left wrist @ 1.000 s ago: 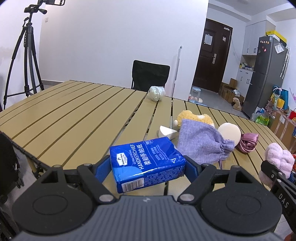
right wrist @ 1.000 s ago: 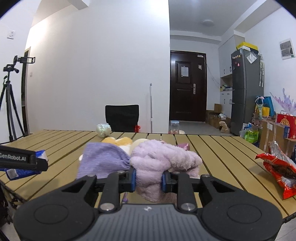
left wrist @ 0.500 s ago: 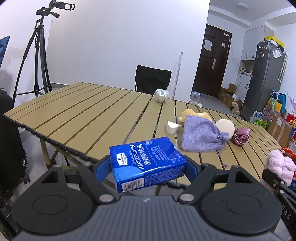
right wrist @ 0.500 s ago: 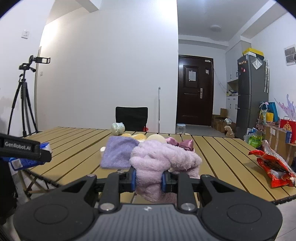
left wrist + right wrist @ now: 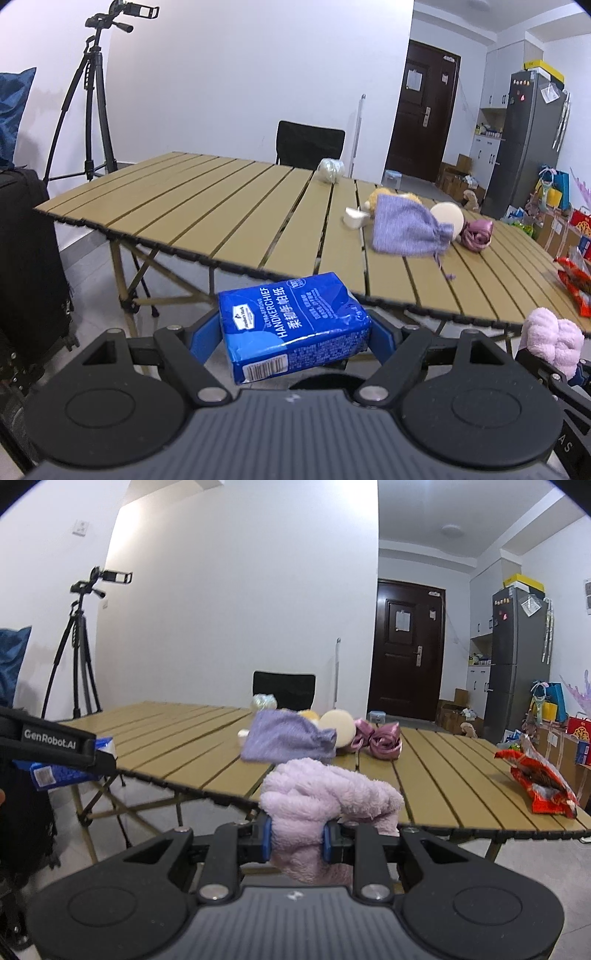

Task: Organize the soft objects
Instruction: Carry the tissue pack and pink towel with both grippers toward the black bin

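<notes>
Blue tissue pack [image 5: 291, 328] with white lettering, pale pink fluffy towel [image 5: 325, 805], lavender pouch [image 5: 406, 230], tan slatted table [image 5: 207, 206], red snack bag [image 5: 537, 782]

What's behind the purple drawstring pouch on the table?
Behind the purple drawstring pouch: a yellow plush, mostly covered, and a round beige sponge, partly covered. Anything else is hidden.

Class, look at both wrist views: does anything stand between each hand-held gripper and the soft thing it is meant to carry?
Nothing visible does. The left hand-held gripper is already clamped on the blue tissue pack, and the right hand-held gripper is clamped on the pink fluffy cloth. Both are off the near edge of the slatted table.
</notes>
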{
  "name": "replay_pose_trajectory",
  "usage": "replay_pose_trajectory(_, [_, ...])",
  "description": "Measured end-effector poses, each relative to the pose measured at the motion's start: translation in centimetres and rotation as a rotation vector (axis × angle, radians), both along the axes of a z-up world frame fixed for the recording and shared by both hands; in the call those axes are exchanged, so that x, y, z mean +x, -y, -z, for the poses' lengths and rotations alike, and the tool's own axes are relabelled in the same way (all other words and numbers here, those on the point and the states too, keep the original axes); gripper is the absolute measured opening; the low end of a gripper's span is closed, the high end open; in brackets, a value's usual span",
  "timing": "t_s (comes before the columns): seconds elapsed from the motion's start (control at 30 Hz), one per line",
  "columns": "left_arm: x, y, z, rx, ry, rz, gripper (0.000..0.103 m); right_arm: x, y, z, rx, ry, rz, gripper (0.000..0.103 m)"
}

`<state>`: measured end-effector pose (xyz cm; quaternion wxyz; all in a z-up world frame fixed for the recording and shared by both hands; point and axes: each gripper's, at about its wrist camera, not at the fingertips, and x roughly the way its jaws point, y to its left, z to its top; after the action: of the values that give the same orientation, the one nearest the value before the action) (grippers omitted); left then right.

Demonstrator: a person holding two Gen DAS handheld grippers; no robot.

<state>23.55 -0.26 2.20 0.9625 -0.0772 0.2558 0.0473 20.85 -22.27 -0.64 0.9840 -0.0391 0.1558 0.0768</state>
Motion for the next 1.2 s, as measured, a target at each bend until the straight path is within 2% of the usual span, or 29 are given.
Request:
replay_pose_trajectory(0.57, [-4.7,-1.8,3.2,0.026,-0.089,-0.015,0.081,-5.2,-1.5,3.8,-0.087,-0.138,-0.040,0.024])
replay_pose_trajectory(1.2, [-8.1,-4.5,5.7,0.076,-0.162,-0.057,0.081,-8.1,-3.0,7.7,-0.091,-0.321,-0.108,0.024])
